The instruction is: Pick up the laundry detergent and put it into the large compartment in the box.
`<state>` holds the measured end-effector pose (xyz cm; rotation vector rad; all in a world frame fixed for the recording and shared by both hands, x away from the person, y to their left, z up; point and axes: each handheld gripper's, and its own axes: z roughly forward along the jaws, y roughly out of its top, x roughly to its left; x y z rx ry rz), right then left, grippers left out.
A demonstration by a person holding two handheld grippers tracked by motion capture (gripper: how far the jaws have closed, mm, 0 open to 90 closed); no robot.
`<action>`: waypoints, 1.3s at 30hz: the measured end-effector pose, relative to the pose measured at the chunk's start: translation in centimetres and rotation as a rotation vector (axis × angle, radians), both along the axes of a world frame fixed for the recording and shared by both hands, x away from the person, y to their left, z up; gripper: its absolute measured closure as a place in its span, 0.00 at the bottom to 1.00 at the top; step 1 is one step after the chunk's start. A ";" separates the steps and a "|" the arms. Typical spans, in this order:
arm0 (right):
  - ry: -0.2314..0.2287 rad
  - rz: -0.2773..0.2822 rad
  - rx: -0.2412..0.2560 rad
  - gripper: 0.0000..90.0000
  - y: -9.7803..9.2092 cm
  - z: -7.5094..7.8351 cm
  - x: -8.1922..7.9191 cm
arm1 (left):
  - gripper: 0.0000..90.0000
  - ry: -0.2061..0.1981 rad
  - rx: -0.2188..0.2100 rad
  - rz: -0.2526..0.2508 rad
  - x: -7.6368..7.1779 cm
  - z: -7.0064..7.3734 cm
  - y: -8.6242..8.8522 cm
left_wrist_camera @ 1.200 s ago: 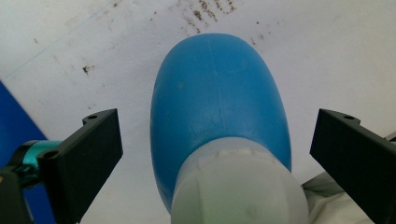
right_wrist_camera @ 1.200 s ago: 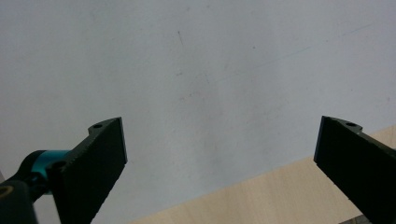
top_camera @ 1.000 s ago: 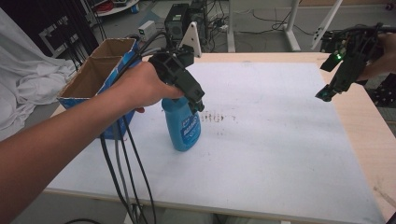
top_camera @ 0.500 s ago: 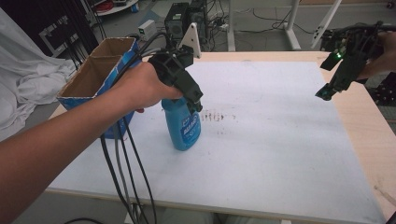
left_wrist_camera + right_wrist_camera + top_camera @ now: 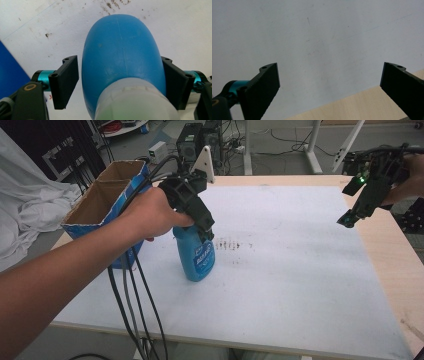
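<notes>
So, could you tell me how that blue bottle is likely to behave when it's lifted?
The bottle looks smooth and rounded, so it may slip between the flat fingers. It stands tall on a narrow base, so probably tips easily. Likely rigid plastic.

Blue plastic bottle (image 5: 198,257) with a white printed label, standing upright on the white table mat left of centre, just right of an open cardboard box, its rounded blue shoulder (image 5: 120,50) and pale neck sitting between the left gripper's jaws, small gap at one side
</notes>
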<state>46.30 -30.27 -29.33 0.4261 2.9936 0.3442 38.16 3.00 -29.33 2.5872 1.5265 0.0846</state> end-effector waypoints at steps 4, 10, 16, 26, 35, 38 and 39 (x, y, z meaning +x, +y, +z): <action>0.000 0.003 -0.001 0.02 0.0 0.0 0.0 | 0.26 0.002 0.001 -0.004 0.0 0.0 0.0; 0.000 0.005 -0.001 0.02 0.0 -0.1 0.0 | 0.32 0.006 -0.004 -0.010 0.0 0.0 0.0; 0.006 -0.008 -0.002 0.02 0.0 -0.2 0.0 | 0.40 0.005 -0.013 -0.007 0.0 0.1 0.0; 0.006 -0.007 -0.006 0.02 -0.1 -0.1 0.0 | 0.41 0.014 -0.011 -0.038 0.2 1.3 -0.1; 0.006 -0.011 0.001 0.02 -0.3 0.0 0.0 | 0.41 0.009 -0.006 -0.093 0.1 4.2 0.1; 0.006 -0.015 0.000 0.02 -0.3 0.1 -0.1 | 0.41 0.002 -0.005 -0.108 0.1 5.3 0.4; 0.005 -0.013 0.002 0.02 -0.3 0.1 -0.1 | 0.41 0.000 -0.005 -0.107 0.1 5.7 0.4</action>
